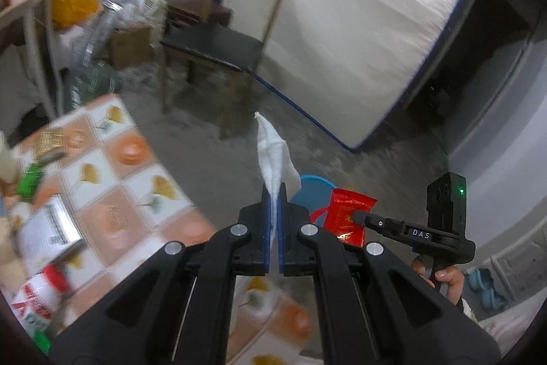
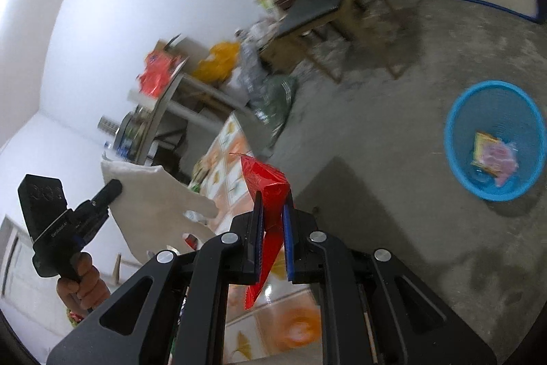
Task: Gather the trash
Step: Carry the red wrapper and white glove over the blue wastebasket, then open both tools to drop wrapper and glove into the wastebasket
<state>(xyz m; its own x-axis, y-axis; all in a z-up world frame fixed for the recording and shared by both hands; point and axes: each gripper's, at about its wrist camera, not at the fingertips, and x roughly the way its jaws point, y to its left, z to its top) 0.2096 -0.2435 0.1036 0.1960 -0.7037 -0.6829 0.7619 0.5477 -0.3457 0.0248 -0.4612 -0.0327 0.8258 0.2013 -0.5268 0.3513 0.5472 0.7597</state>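
Note:
My left gripper (image 1: 272, 194) is shut on a white tissue (image 1: 273, 153) that sticks up from between its fingers; the tissue also shows in the right wrist view (image 2: 160, 200). My right gripper (image 2: 273, 197) is shut on a red snack wrapper (image 2: 265, 183), also seen in the left wrist view (image 1: 347, 214) held by the right gripper (image 1: 357, 216). A blue mesh trash basket (image 2: 458, 112) stands on the concrete floor to the right, with a yellow-pink wrapper (image 2: 494, 153) inside. In the left wrist view the basket (image 1: 314, 190) sits behind the tissue.
A table with an orange-and-white tiled cloth (image 1: 112, 194) carries several packets and a jar (image 1: 37, 296). A wooden chair with a black seat (image 1: 218, 47) stands on the floor. A mattress (image 1: 359, 16) leans on the wall. Bags and boxes (image 1: 102, 33) pile in the corner.

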